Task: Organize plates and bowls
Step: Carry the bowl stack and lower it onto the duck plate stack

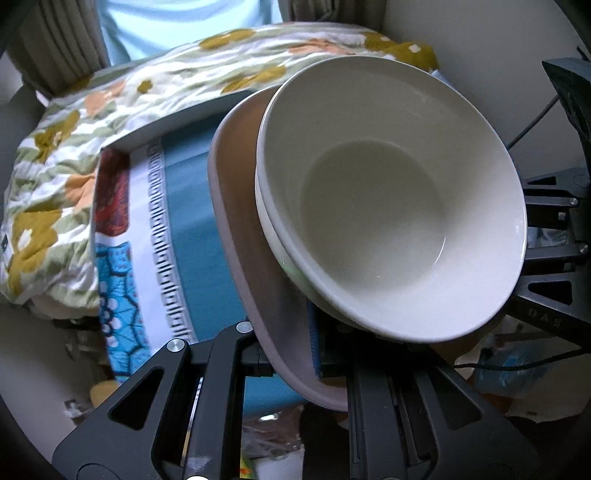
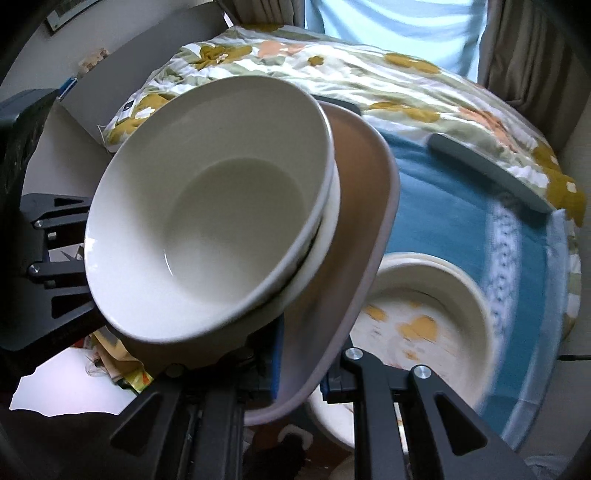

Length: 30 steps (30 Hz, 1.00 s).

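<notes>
Two nested white bowls (image 1: 388, 206) (image 2: 221, 221) sit on a mauve rounded plate (image 1: 236, 240) (image 2: 369, 221) that is held up in the air and looks tilted. My left gripper (image 1: 291, 365) is shut on the plate's left rim. On the opposite rim my right gripper (image 2: 303, 373) is shut too, its blue pad against the upper face. Each gripper shows in the other's view as a black frame beyond the bowls, the right gripper (image 1: 546, 229) and the left gripper (image 2: 55, 258). Below lies a white plate (image 2: 424, 325) with yellow flowers, part hidden by the mauve plate.
A blue patterned cloth (image 1: 184, 203) (image 2: 443, 206) covers the surface underneath. A floral quilt (image 1: 74, 147) (image 2: 332, 74) is bunched along its far side, with a grey flat edge (image 2: 487, 173) lying on it. A person in a light blue top (image 2: 388, 22) stands beyond.
</notes>
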{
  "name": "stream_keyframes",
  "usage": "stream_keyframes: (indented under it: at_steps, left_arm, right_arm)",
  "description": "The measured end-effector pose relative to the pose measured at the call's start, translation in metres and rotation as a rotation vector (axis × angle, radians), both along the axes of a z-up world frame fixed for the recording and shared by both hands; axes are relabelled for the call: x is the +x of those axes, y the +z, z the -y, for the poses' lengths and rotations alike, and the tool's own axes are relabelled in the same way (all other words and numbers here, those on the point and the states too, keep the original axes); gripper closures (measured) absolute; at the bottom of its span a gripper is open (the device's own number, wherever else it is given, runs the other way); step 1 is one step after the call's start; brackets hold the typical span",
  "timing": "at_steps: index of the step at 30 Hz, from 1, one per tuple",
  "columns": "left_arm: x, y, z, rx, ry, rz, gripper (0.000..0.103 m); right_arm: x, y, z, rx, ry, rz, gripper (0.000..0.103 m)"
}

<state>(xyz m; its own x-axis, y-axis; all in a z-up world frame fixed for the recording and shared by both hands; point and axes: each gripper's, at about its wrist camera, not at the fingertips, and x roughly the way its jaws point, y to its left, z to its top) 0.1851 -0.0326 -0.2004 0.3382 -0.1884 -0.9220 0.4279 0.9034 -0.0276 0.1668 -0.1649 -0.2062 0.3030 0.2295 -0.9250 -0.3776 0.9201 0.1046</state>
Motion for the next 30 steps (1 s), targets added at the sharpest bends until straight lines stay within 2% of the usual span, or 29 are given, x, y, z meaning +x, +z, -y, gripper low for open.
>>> stream_keyframes:
  at_steps: [7,10,14,22,30]
  left_arm:
    - [-0.018,0.022,0.078,-0.031,0.038,0.014,0.093]
    - [-0.021,0.018,0.104,-0.069,0.054,-0.019,0.093]
    - [-0.020,0.001,0.133,-0.079,0.044,-0.065,0.093]
    - [-0.013,-0.040,0.152,-0.051,0.029,-0.129,0.093]
    - [-0.011,-0.056,0.153,-0.036,0.048,-0.144,0.093]
  right_arm:
    - [-0.019,0.014,0.067,-0.015,0.018,0.004,0.088]
    - [-0.023,0.012,0.086,-0.030,0.019,-0.007,0.088]
    - [-0.024,-0.003,0.112,-0.024,-0.001,-0.043,0.088]
    - [-0.020,-0.042,0.130,0.002,-0.042,-0.092,0.089]
    - [-0.014,-0.057,0.133,0.018,-0.062,-0.091,0.088]
